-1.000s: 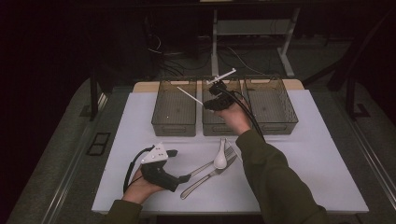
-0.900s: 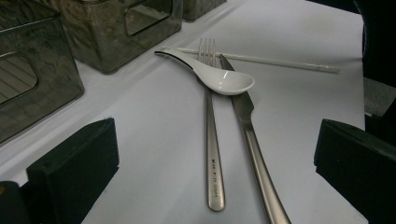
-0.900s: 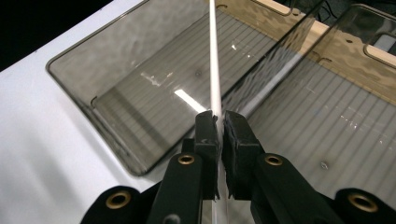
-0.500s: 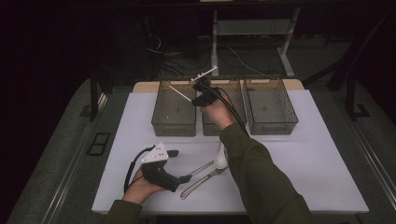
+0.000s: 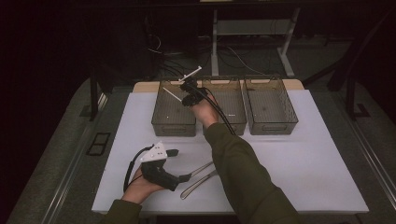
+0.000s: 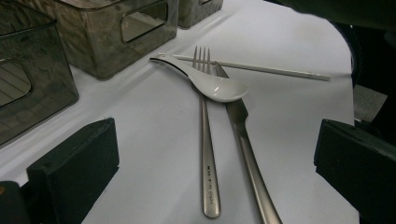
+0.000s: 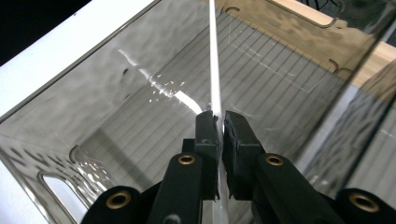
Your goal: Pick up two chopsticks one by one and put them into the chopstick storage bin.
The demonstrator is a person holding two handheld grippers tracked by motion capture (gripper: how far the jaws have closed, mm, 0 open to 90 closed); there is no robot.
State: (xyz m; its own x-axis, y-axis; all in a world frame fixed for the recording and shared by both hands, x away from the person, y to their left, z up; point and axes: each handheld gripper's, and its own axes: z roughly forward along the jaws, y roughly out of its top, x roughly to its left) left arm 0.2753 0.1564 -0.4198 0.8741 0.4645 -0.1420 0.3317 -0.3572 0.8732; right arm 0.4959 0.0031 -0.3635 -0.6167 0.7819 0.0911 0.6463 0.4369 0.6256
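Right tool (image 7: 219,122) clamps chopstick (image 7: 214,60) over left bin (image 7: 70,93).

White table (image 5: 317,158): three smoky bins (image 5: 271,105) at back; fork (image 6: 205,140), knife (image 6: 245,140), white spoon (image 6: 210,84), white chopstick (image 6: 261,69) near front.

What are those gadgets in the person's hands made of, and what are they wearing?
Each hand carries a black handheld gripper with two blocky black jaws. The left gripper has a pale grey three-cornered plate on top and a looping black cable. The right gripper shows brass-coloured pivot pins and trails black cable. Both sleeves are olive green.
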